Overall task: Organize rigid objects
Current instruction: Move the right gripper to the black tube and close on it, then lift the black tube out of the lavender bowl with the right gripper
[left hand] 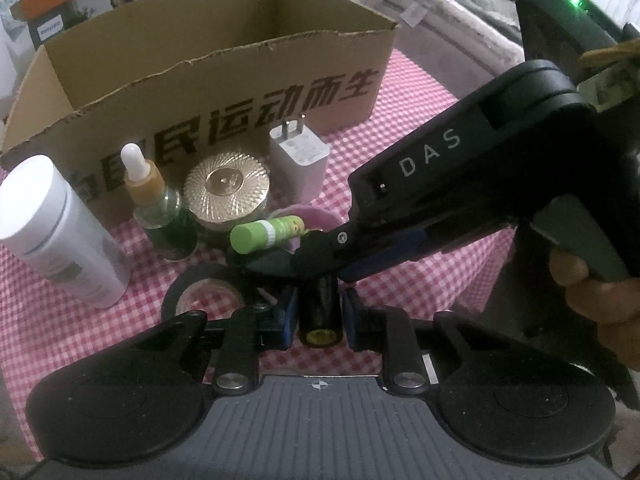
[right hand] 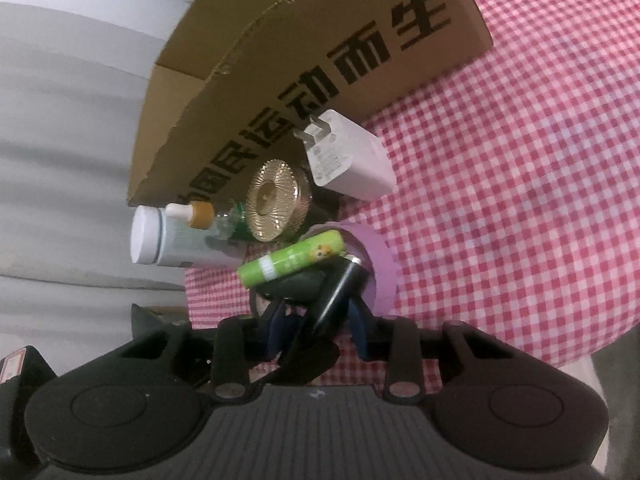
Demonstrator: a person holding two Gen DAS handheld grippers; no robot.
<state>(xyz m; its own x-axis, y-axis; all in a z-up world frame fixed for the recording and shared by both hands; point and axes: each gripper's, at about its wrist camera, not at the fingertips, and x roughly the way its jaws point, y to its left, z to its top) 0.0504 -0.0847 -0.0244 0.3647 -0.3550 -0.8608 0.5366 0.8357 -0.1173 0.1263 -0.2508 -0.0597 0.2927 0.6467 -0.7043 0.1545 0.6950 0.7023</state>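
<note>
Left wrist view shows the left gripper (left hand: 319, 312) with jaws pinching a dark cylinder (left hand: 319, 314) while the right gripper (left hand: 316, 254), jaws spread, crowds the green tube (left hand: 266, 234), so lifting straight up toward the cardboard box (left hand: 224, 92) looks safest.

You are working in a home, most likely a bedroom. The counter (left hand: 408, 92) wears a pink-and-white gingham cloth, and behind it lies a bed (left hand: 452, 4) heaped with a fleecy white blanket and grey bedding. The clutter is domestic: a dropper bottle (left hand: 154, 204), a gold-lidded cream jar (left hand: 226, 190), a white lotion bottle (left hand: 56, 228), a phone charger (left hand: 298, 160) and a reused cardboard box (left hand: 224, 92) with a torn rim.
</note>
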